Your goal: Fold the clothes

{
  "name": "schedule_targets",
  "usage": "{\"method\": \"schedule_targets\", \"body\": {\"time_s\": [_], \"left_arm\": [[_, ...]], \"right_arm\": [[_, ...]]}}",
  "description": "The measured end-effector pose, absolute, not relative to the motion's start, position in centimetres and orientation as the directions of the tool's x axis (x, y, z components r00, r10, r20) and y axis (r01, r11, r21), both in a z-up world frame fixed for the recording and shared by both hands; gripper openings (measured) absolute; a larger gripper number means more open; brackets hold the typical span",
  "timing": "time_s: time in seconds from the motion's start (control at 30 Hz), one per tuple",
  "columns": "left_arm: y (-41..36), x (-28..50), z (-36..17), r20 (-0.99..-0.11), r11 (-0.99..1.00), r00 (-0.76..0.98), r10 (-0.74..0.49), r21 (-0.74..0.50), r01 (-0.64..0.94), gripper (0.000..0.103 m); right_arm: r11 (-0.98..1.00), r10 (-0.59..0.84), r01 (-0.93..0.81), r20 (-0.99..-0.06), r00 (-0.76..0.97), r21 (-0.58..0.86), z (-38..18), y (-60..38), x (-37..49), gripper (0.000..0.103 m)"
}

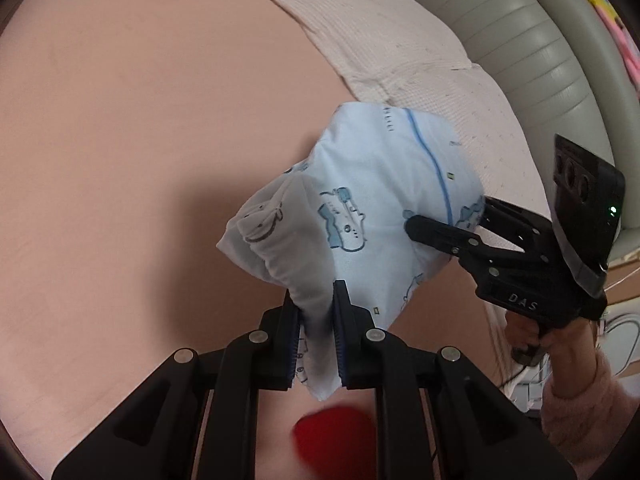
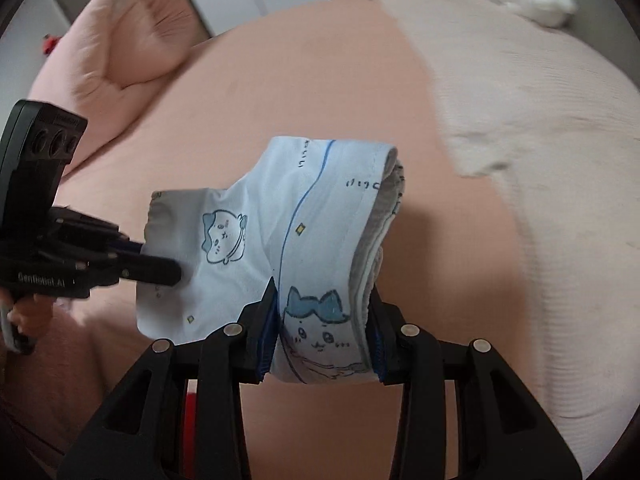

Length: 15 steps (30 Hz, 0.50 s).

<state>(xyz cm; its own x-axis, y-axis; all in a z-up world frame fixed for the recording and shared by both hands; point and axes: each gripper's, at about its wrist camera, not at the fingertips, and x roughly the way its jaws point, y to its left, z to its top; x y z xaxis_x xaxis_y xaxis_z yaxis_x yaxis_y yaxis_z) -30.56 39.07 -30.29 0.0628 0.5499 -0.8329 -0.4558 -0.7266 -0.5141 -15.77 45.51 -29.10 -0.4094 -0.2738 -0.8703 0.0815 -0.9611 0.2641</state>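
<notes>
Both grippers, left gripper (image 1: 316,320) and right gripper (image 2: 322,320), have jaws clamped on the blue printed garment (image 1: 372,188), lifted over the pink bed (image 1: 140,160); its underside is hidden, open sheet all around.

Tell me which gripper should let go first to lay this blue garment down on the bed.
Probably the left gripper: it pinches only a thin corner of the blue garment, while the right gripper clamps the thick folded bundle.

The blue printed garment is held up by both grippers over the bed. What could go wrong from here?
1. The left gripper pinches only a bunched edge of the blue printed garment; it may slip out.
2. The right gripper clamps several thick layers, so the fold could shift when lowered onto the pink sheet.
</notes>
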Motion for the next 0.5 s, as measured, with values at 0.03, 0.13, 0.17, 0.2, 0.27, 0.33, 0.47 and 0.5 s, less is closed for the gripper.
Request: {"method": "schedule_targets", "body": {"time_s": [0.03, 0.13, 0.17, 0.2, 0.27, 0.33, 0.47, 0.5], "left_arm": [[35.7, -28.2, -30.7, -0.823, -0.721, 0.074, 0.563, -0.533, -0.443, 0.016], [33.0, -25.4, -30.5, -0.827, -0.723, 0.083, 0.555, -0.530, -0.443, 0.017], [34.3, -23.8, -31.7, -0.837, -0.729, 0.095, 0.539, -0.521, -0.444, 0.019], [34.5, -23.2, -32.4, -0.843, -0.734, 0.103, 0.528, -0.514, -0.444, 0.022], [33.5, -22.9, -32.8, -0.845, -0.739, 0.111, 0.523, -0.514, -0.436, 0.022], [32.7, -23.0, -31.8, -0.843, -0.745, 0.095, 0.530, -0.516, -0.423, 0.024], [31.5, -22.7, -28.2, -0.806, -0.708, -0.014, 0.592, -0.512, -0.485, 0.024], [31.9, -22.6, -27.6, -0.791, -0.689, -0.025, 0.612, -0.517, -0.507, 0.024]], "right_arm": [[-0.966, -0.252, 0.058, -0.875, -0.413, 0.251, -29.4, 46.5, -15.5, 0.038], [-0.978, -0.185, -0.013, -0.888, -0.421, 0.210, -30.1, 49.7, -14.6, 0.042], [-0.980, -0.163, -0.037, -0.892, -0.423, 0.197, -30.3, 50.7, -14.3, 0.044], [-0.981, -0.141, -0.061, -0.895, -0.424, 0.183, -30.6, 51.7, -14.0, 0.045], [-0.981, -0.122, -0.086, -0.894, -0.432, 0.175, -30.3, 52.6, -13.6, 0.055], [-0.979, -0.111, -0.104, -0.890, -0.442, 0.174, -29.8, 53.0, -13.1, 0.057], [-0.982, -0.063, -0.125, -0.878, -0.475, 0.139, -27.9, 53.4, -12.2, 0.059], [-0.984, -0.042, -0.129, -0.872, -0.488, 0.120, -27.1, 53.2, -12.1, 0.059]]}}
